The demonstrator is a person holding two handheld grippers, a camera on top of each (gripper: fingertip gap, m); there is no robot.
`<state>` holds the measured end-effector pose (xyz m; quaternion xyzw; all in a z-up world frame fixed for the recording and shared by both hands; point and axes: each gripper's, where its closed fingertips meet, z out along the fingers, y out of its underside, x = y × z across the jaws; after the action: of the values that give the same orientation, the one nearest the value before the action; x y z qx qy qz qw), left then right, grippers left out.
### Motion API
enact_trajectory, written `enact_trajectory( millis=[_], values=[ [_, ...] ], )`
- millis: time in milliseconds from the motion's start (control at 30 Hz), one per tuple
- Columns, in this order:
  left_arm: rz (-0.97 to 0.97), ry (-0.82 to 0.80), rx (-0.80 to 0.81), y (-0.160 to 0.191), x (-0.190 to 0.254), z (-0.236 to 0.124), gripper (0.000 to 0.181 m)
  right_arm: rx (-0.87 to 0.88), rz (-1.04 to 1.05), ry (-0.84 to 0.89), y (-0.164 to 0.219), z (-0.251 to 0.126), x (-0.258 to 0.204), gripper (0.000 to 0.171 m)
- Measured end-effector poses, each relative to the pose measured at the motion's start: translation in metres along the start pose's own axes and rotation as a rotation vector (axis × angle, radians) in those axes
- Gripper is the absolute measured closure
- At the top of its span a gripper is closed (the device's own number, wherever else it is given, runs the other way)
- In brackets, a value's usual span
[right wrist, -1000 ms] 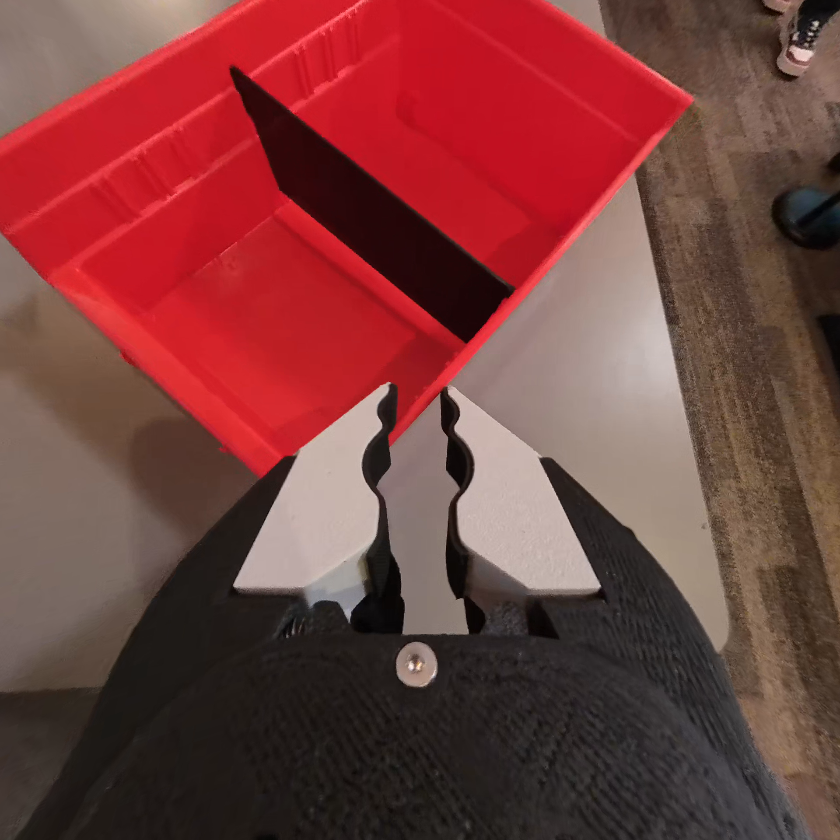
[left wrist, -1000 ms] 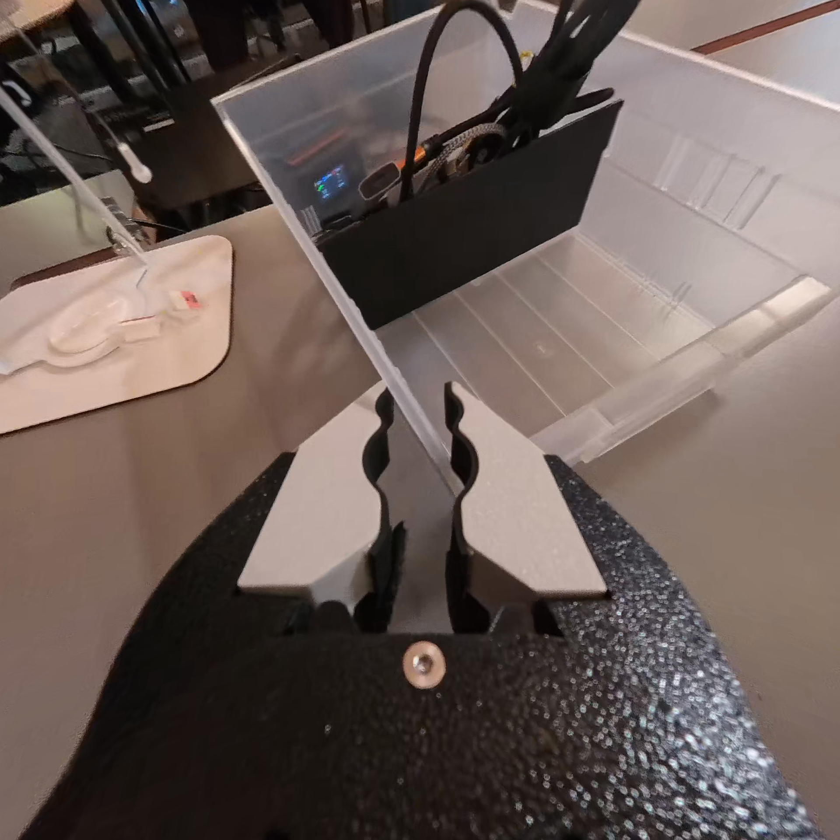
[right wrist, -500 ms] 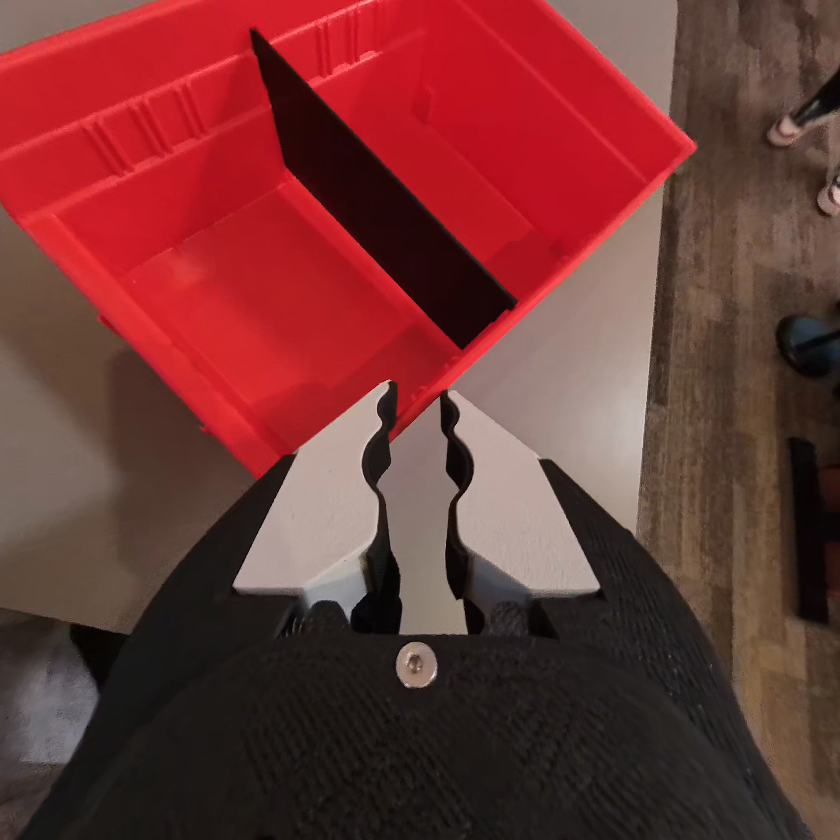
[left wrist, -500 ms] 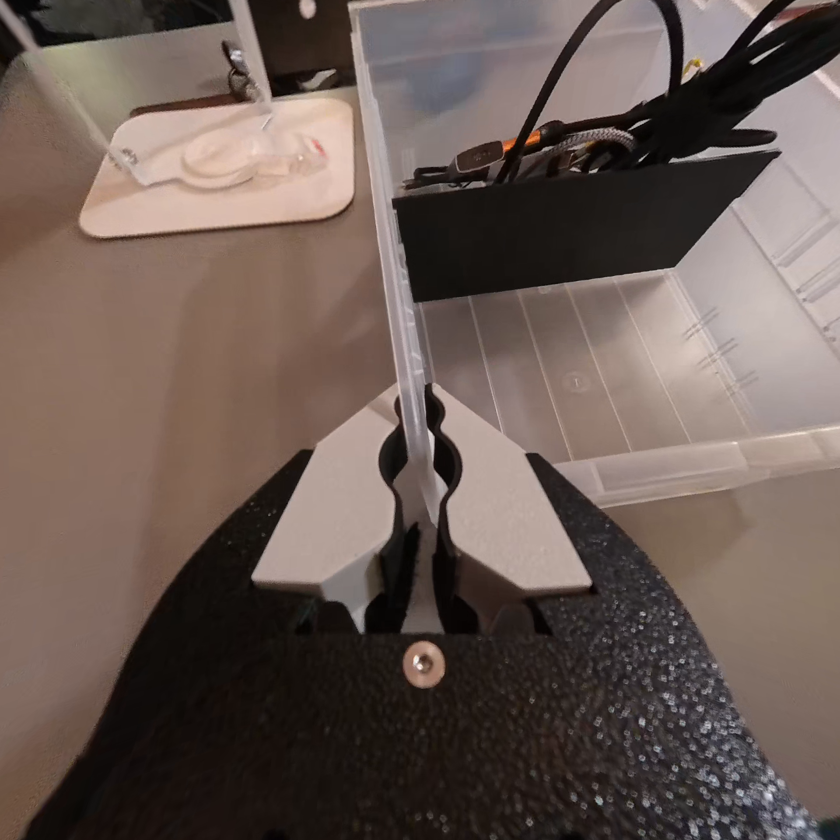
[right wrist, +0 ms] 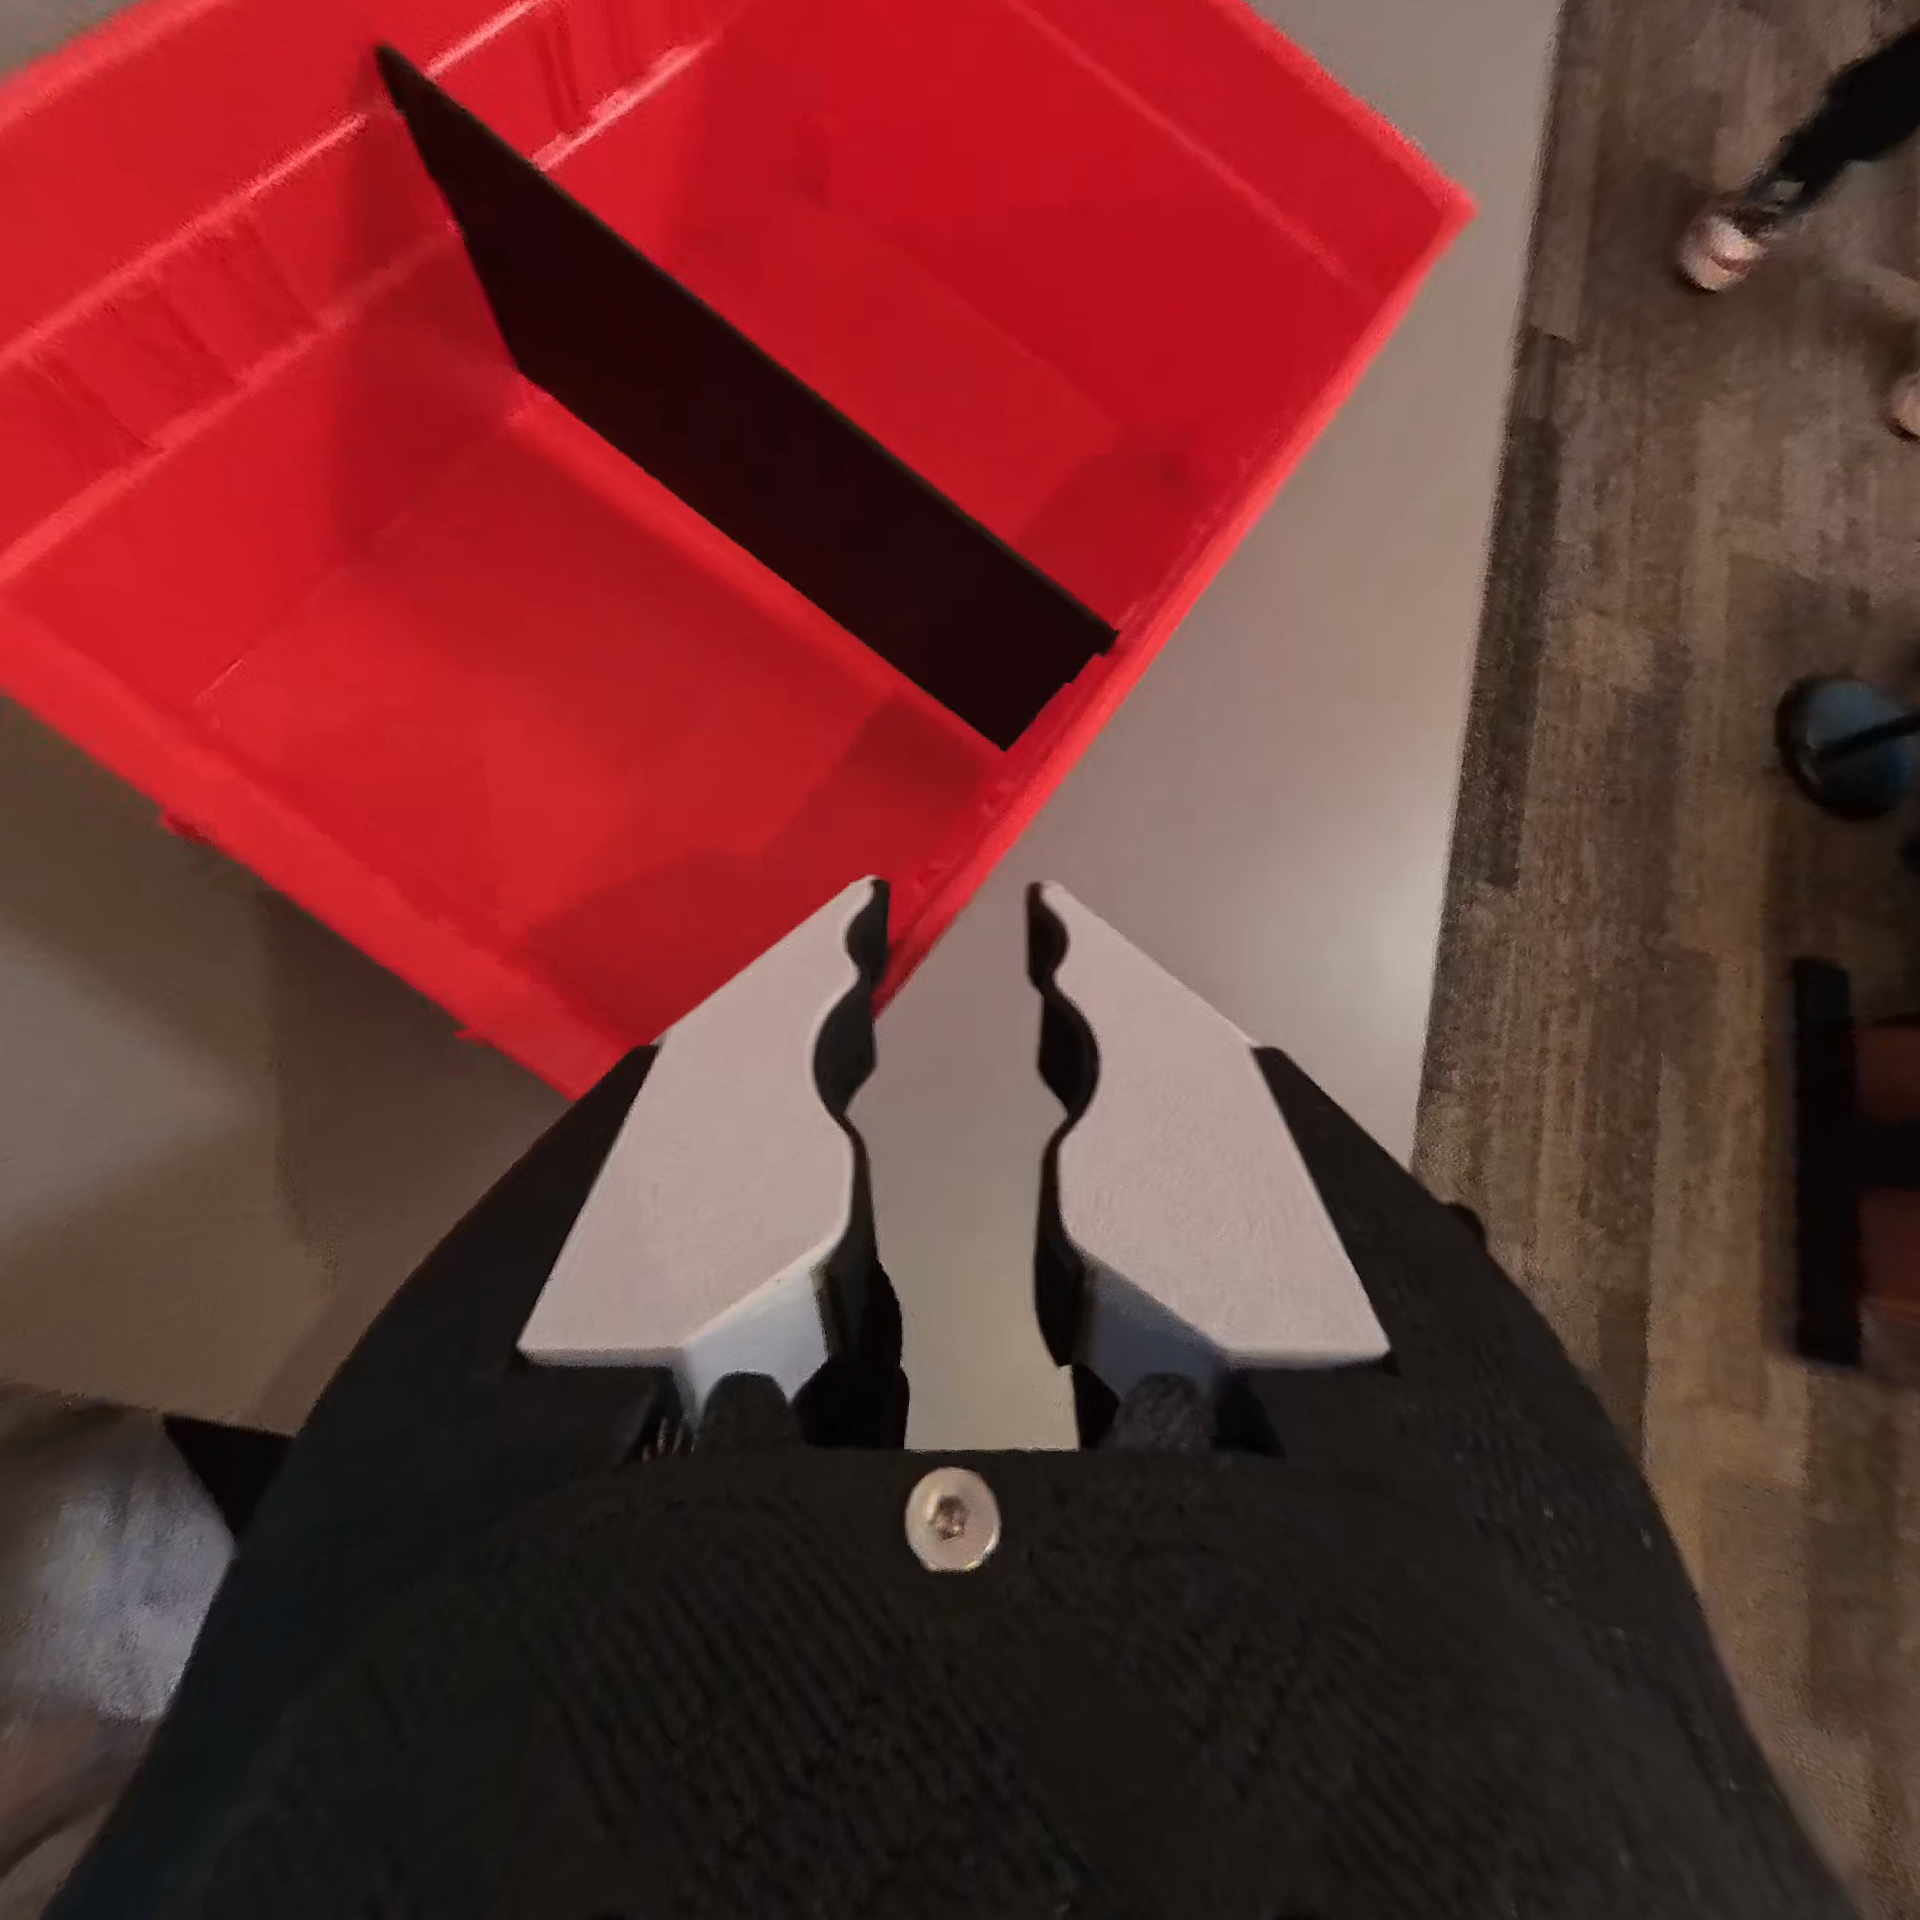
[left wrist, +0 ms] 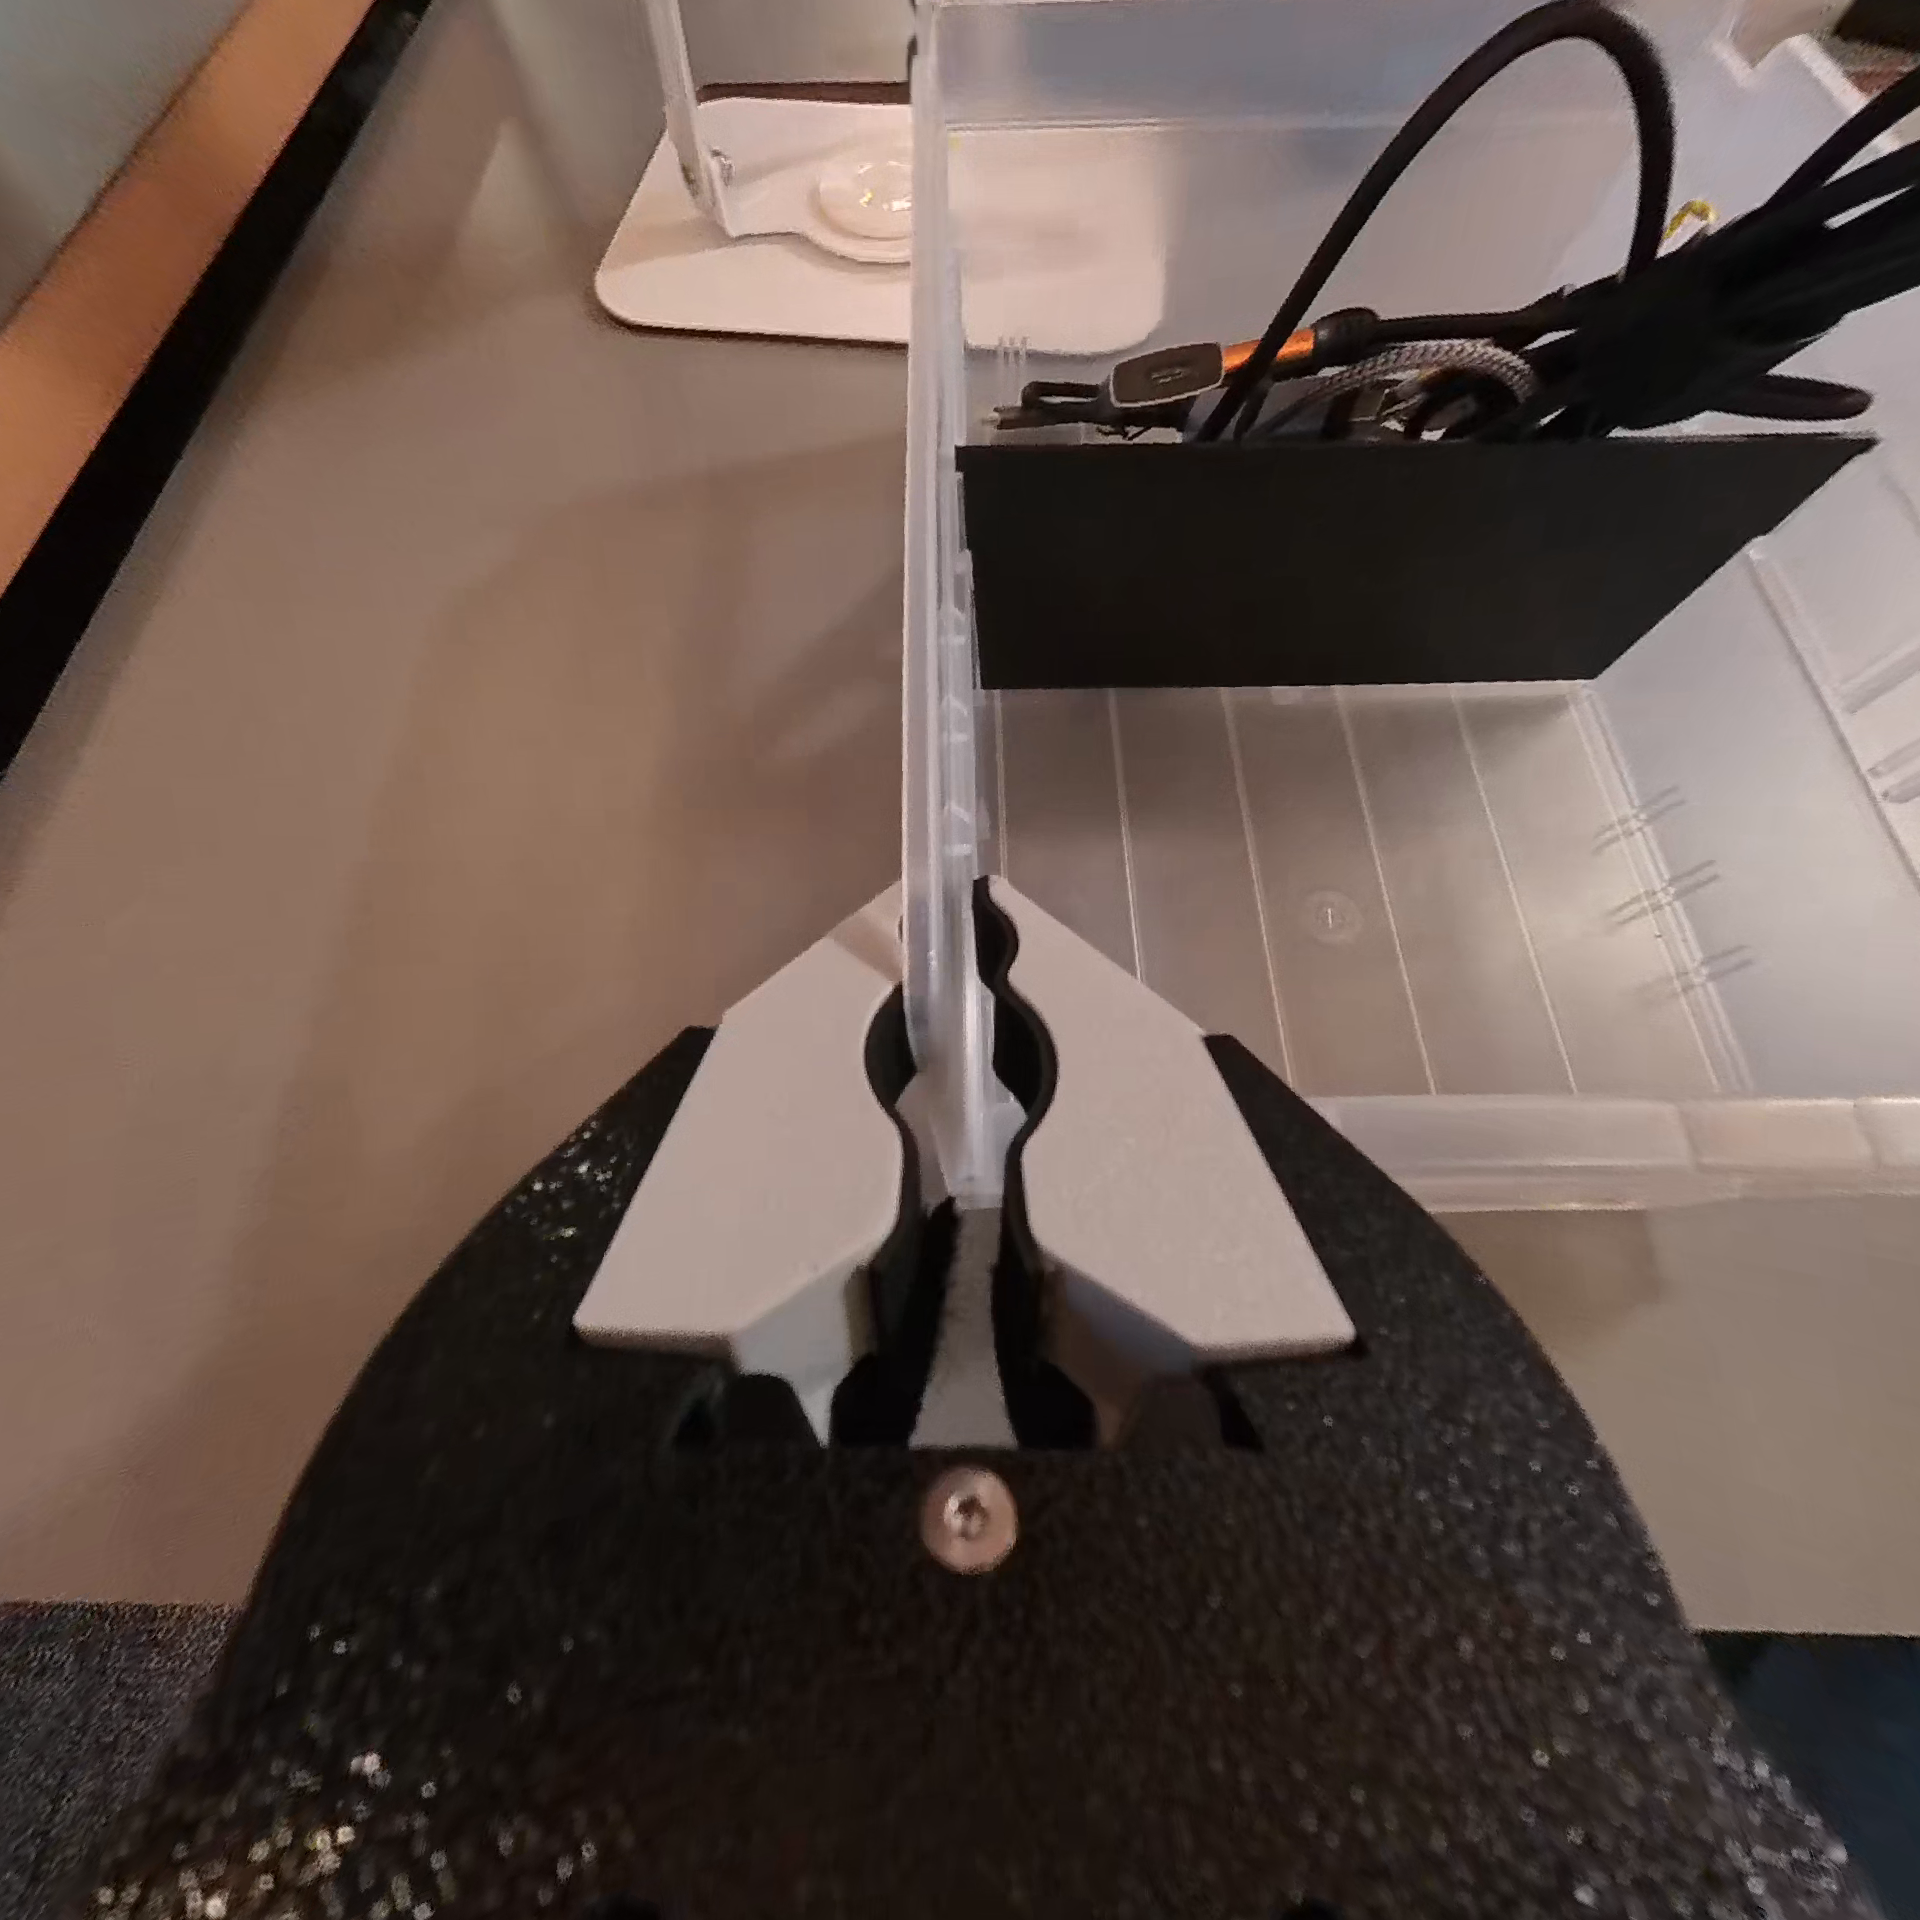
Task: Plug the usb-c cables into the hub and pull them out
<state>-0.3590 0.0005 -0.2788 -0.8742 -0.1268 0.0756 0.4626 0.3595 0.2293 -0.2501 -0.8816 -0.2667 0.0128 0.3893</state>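
The near corner wall of a clear plastic bin is being gripped by the left gripper, its fingers being closed narrowly on the wall's edge. The bin is being divided by a black divider. Behind it, at about 1 o'clock from the fingers, a bundle of black cables is being kept in the far compartment, together with a grey hub. A white pad is being carried by the desk at 11 o'clock. The right gripper is being held above a red bin, its fingers being kept apart around nothing. That bin is being split by a black partition.
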Motion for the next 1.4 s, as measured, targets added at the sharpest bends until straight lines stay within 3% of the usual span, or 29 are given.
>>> enact_trajectory(
  millis=[33,133,233,433,567,733,933,1133,1200,1267,1300,1400],
  values=[
    [-0.007,0.002,0.000,0.000,-0.001,0.000,0.179,0.022,0.025,0.051,0.000,-0.009,0.001,0.141],
    [-0.065,-0.028,0.053,-0.010,-0.008,-0.005,0.154,0.183,0.072,0.169,-0.022,-0.041,-0.011,0.136],
    [-0.060,-0.112,0.175,-0.038,-0.019,-0.025,0.127,0.396,0.095,0.091,-0.077,-0.058,-0.059,0.137],
    [0.028,-0.063,0.323,-0.085,0.021,-0.049,0.127,0.578,-0.134,-0.355,-0.161,-0.027,-0.236,0.131],
    [0.131,0.134,0.357,-0.105,0.085,-0.037,0.130,0.689,-0.320,-0.391,-0.191,0.030,-0.304,0.129],
    [0.433,0.190,0.190,-0.111,0.118,-0.001,0.131,0.765,-0.348,-0.332,-0.194,0.086,-0.330,0.130],
    [0.634,0.132,0.005,-0.133,0.083,0.033,0.138,0.843,-0.520,-0.234,-0.175,0.090,-0.345,0.142],
    [0.535,0.310,-0.201,-0.140,0.056,0.060,0.149,0.836,-0.498,-0.269,-0.177,0.098,-0.347,0.143],
    [0.369,0.372,-0.297,-0.137,0.055,0.076,0.165,0.863,-0.500,-0.278,-0.179,0.095,-0.349,0.145],
    [0.195,0.450,-0.462,-0.124,0.060,0.089,0.160,0.864,-0.506,-0.284,-0.179,0.095,-0.351,0.145],
    [0.141,0.422,-0.557,-0.115,0.055,0.097,0.148,0.864,-0.511,-0.282,-0.179,0.095,-0.352,0.145],
    [0.137,0.339,-0.777,-0.090,0.041,0.114,0.138,0.867,-0.525,-0.284,-0.178,0.095,-0.353,0.145]
  ],
)
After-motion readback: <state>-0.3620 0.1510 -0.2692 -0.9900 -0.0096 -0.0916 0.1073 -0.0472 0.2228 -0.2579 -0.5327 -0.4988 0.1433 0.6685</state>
